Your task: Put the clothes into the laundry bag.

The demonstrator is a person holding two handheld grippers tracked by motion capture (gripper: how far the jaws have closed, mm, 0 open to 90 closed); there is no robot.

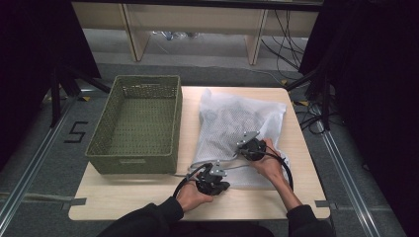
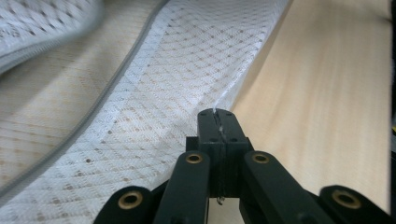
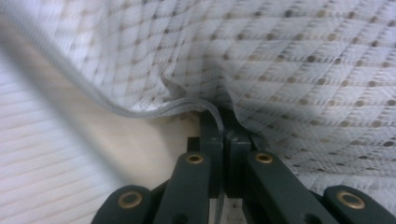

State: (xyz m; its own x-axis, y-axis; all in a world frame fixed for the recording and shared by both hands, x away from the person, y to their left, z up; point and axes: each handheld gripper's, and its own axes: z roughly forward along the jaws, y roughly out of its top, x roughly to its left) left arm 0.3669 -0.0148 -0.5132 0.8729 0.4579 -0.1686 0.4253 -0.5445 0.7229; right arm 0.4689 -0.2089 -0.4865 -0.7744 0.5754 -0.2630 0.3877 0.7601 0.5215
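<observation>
The left tool [image 2: 218, 122] has its jaws pressed together on the thin edge of a white mesh laundry bag [image 1: 232, 123], a sliver of the fabric showing in the seam between them. In the left gripper view the bag's [image 2: 154, 102] mesh spreads away up and to the left of the jaws, with a grey zipper line running along it, and bare table [image 2: 322, 93] lies to the right. The right tool [image 3: 223, 126] is likewise clamped shut, holding the bag's [image 3: 303, 70] grey zipper edge, which curves down into the jaws while the mesh drapes over and around them.

In the high view the left tool [image 1: 213, 178] sits near the table's [image 1: 123, 197] front edge at the bag's near left corner, held by the left hand [image 1: 190, 196], whose dark sleeve comes in from the front. The right tool [image 1: 251, 145] is farther in, over the bag's near right part, with the right hand [image 1: 272, 163] gripping it from the right and the forearm angled toward the front right corner. The bag lies on the right half of the table. A green woven basket [image 1: 136, 123] sits on the left side, just beside the bag.
</observation>
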